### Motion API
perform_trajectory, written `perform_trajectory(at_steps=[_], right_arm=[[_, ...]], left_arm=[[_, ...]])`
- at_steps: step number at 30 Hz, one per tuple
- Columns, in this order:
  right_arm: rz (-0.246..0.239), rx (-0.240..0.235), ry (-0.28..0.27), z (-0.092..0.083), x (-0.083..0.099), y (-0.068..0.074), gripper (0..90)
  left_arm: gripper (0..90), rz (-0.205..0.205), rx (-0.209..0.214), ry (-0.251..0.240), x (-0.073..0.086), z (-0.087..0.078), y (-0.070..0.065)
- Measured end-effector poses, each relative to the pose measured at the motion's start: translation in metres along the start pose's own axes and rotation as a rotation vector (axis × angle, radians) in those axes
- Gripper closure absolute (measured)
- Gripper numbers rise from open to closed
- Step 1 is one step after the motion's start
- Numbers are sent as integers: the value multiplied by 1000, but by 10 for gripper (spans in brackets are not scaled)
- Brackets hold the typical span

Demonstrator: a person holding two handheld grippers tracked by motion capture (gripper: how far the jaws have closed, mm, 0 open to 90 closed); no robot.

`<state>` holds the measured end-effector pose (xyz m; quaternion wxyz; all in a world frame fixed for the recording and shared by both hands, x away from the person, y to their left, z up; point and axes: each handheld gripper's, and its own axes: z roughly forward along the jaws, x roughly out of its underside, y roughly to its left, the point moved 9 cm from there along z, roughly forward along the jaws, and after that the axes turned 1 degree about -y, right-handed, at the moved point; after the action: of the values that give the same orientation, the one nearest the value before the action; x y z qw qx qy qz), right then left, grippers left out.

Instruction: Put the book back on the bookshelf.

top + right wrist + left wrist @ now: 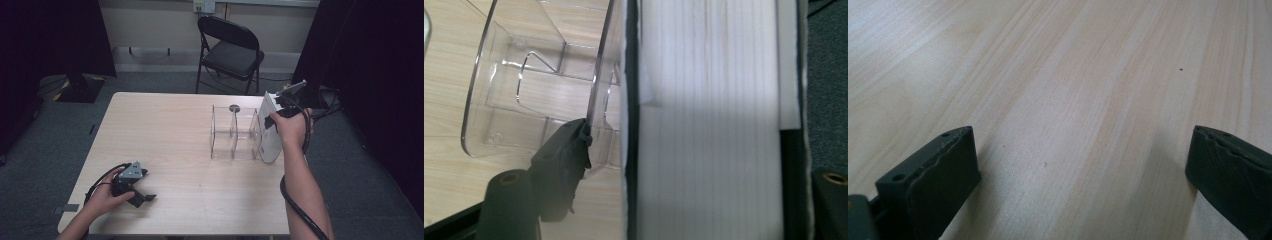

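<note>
Upright, the white book (709, 125) stands between the right gripper's (694, 165) jaws — untouched

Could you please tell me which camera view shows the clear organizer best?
The high view: the clear organizer shows whole on the table, its dividers visible, with a white book at its right end. The right gripper view shows one curved wall up close; the left gripper view shows bare tabletop.

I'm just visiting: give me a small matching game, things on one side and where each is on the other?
Things:
1. White book
2. Clear rack
3. Left gripper
4. Black chair

Places:
A. On the floor beyond the table
B. Low over the near left of the table
C. Standing at the rack's right end
D. On the table, right of middle

Pairs: 1-C, 2-D, 3-B, 4-A
</note>
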<state>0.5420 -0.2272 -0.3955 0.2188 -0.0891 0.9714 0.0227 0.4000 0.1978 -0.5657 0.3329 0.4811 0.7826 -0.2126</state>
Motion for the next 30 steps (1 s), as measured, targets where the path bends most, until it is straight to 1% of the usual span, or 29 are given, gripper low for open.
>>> perform_trajectory(at_steps=[2,3,6,8,13,17,21,28,29,30], right_arm=[[-8,3,3,-1,2,0,263],[4,-2,5,-3,4,-1,257],[6,-15,5,-4,6,0,254],[-9,-9,-1,-6,9,2,239],[-10,-22,-8,-9,12,4,215],[-1,-32,-10,-11,14,5,203],[-6,-20,-7,-12,17,4,207],[-12,-23,-1,-14,23,3,210],[-14,-35,-7,-16,25,4,205],[-17,-36,-8,-17,26,5,206]], left_arm=[[0,1,0,0,0,0,0],[0,1,-1,0,0,0,0],[0,1,-1,0,0,0,0],[0,1,0,0,0,0,0],[0,1,-1,0,0,0,0],[0,1,-1,0,0,0,0],[0,1,-1,0,0,0,0],[0,1,-1,0,0,0,0],[0,1,-1,0,0,0,0],[0,1,-1,0,0,0,0]])
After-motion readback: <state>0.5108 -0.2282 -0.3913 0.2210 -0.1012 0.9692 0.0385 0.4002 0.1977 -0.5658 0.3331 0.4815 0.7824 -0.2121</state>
